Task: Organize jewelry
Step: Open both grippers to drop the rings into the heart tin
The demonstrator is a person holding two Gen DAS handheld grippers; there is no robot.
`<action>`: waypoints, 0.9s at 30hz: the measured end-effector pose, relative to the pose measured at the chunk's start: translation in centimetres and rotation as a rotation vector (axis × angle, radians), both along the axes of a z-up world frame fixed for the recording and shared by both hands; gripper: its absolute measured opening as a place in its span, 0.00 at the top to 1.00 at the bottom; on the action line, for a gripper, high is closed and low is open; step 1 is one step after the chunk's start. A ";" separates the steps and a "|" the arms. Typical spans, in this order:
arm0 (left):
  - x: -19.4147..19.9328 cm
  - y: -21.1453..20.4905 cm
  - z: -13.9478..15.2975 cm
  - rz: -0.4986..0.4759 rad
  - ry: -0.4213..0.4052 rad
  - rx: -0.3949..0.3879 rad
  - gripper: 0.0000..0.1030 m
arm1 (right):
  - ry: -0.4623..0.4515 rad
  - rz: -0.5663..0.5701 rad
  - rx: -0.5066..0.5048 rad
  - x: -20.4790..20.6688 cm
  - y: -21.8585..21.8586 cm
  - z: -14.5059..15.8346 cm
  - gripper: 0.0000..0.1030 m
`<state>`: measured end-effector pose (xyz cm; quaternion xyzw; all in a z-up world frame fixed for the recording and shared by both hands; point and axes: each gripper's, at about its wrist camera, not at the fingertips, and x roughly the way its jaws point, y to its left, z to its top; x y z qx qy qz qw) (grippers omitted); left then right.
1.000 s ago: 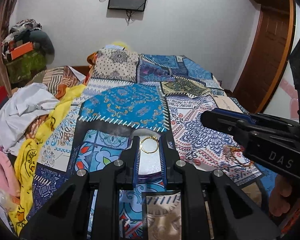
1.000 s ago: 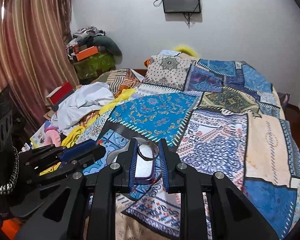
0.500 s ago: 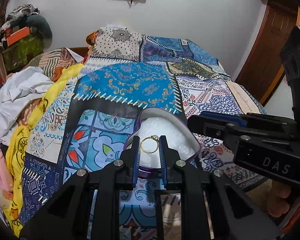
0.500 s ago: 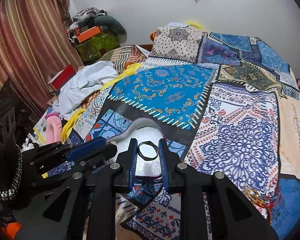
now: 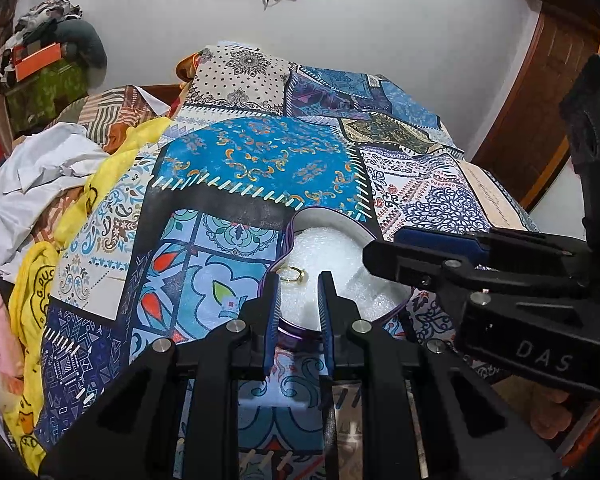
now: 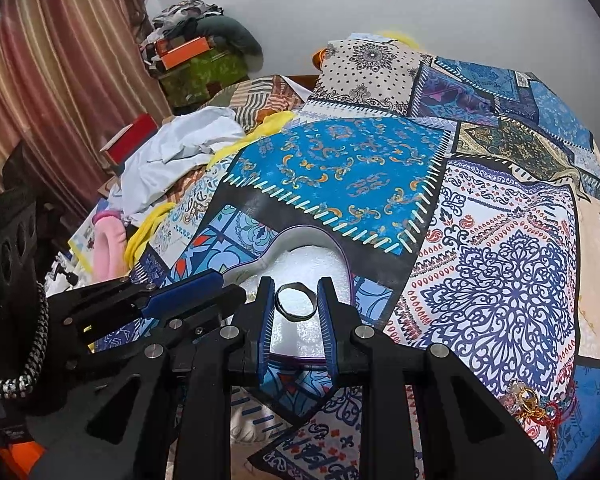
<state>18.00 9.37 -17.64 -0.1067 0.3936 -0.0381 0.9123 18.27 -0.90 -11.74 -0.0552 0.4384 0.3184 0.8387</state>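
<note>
A heart-shaped box with a purple rim and white foam lining lies open on the patchwork bedspread. A gold ring lies on the foam just beyond the tips of my left gripper, whose jaws stand open and apart from it. My right gripper is shut on a dark silver ring, held over the same box. The right gripper shows in the left wrist view over the box's right side.
A heap of gold and red jewelry lies on the bedspread at the right. Piled clothes and a yellow cloth lie along the bed's left side. A wooden door stands at the right.
Both grippers have come down and closer to the box. The left gripper has let go of the gold ring, which now lies on the foam. The right gripper still holds the silver ring.
</note>
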 end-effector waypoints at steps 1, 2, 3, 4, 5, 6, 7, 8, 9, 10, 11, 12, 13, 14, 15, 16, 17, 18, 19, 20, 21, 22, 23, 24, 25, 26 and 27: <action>-0.1 0.0 0.1 0.002 0.001 0.003 0.83 | 0.000 -0.004 0.001 0.1 -0.1 0.0 0.71; -0.2 0.0 0.2 0.004 0.001 0.005 0.83 | -0.001 -0.008 0.004 0.1 -0.1 0.1 0.65; -0.2 0.1 0.3 0.006 0.000 0.006 0.83 | -0.004 -0.013 0.008 0.1 -0.2 0.2 0.64; -0.3 0.1 0.4 0.009 0.000 0.005 0.83 | -0.005 -0.016 0.010 0.1 -0.3 0.2 0.64; -0.4 0.2 0.5 0.012 -0.001 0.003 0.83 | -0.007 -0.020 0.012 0.1 -0.4 0.4 0.64; -0.5 0.2 0.6 0.015 -0.002 0.001 0.83 | -0.008 -0.026 0.015 0.1 -0.6 0.6 0.64; -0.5 0.2 0.8 0.017 -0.004 0.001 0.83 | -0.009 -0.029 0.017 0.1 -0.7 0.6 0.64; -0.6 0.2 1.0 0.020 -0.007 0.003 0.83 | -0.010 -0.034 0.021 0.0 -1.0 0.8 0.64; -0.7 0.2 1.2 0.021 -0.010 0.004 0.83 | -0.012 -0.036 0.022 0.0 -1.1 0.9 0.64; -0.8 0.2 1.4 0.022 -0.013 0.005 0.83 | -0.015 -0.040 0.023 -0.1 -1.2 1.1 0.64; -1.0 0.2 1.6 0.023 -0.017 0.007 0.83 | -0.021 -0.046 0.024 -0.2 -1.5 1.4 0.64; -1.1 0.1 1.9 0.024 -0.022 0.009 0.83 | -0.028 -0.051 0.025 -0.3 -1.7 1.6 0.64; -1.2 0.0 2.1 0.023 -0.026 0.011 0.83 | -0.032 -0.053 0.025 -0.4 -1.8 1.8 0.64; -1.3 -0.1 2.4 0.023 -0.031 0.013 0.83 | -0.041 -0.060 0.024 -0.6 -2.1 2.1 0.64; -1.5 -0.3 2.7 0.022 -0.036 0.016 0.83 | -0.048 -0.064 0.024 -0.7 -2.3 2.4 0.64; -1.7 -0.4 3.1 0.020 -0.043 0.018 0.83 | -0.056 -0.067 0.023 -0.9 -2.5 2.6 0.64; -1.8 -0.6 3.4 0.018 -0.049 0.021 0.83 | -0.066 -0.073 0.022 -1.1 -2.7 3.0 0.64; -2.0 -0.8 3.7 0.016 -0.055 0.024 0.83 | -0.077 -0.078 0.020 -1.3 -3.0 3.4 0.64; -2.1 -0.9 4.0 0.013 -0.061 0.027 0.83 | -0.085 -0.081 0.019 -1.4 -3.2 3.6 0.64; -2.4 -1.2 4.4 0.009 -0.070 0.032 0.83 | -0.100 -0.089 0.015 -1.7 -3.6 4.0 0.64; -2.5 -1.4 4.7 0.006 -0.076 0.036 0.83 | -0.108 -0.092 0.013 -1.8 -3.7 4.2 0.64; -2.7 -1.7 5.0 0.002 -0.082 0.039 0.83 | -0.124 -0.100 0.010 -2.1 -4.2 4.5 0.64; -2.9 -2.0 5.3 -0.002 -0.090 0.041 0.83 | -0.134 -0.104 0.008 -2.3 -4.4 4.8 0.64; -3.1 -2.3 5.7 -0.007 -0.097 0.043 0.83 | -0.146 -0.109 0.005 -2.5 -4.8 5.1 0.64; -3.3 -2.6 6.0 -0.011 -0.105 0.045 0.82 | -0.156 -0.115 0.002 -2.7 -5.1 5.4 0.64; -3.4 -3.0 6.3 -0.015 -0.111 0.046 0.81 | -0.166 -0.120 -0.001 -2.9 -5.4 5.6 0.64; -3.6 -3.3 6.6 -0.020 -0.117 0.046 0.79 | -0.174 -0.126 -0.004 -3.2 -5.7 5.8 0.64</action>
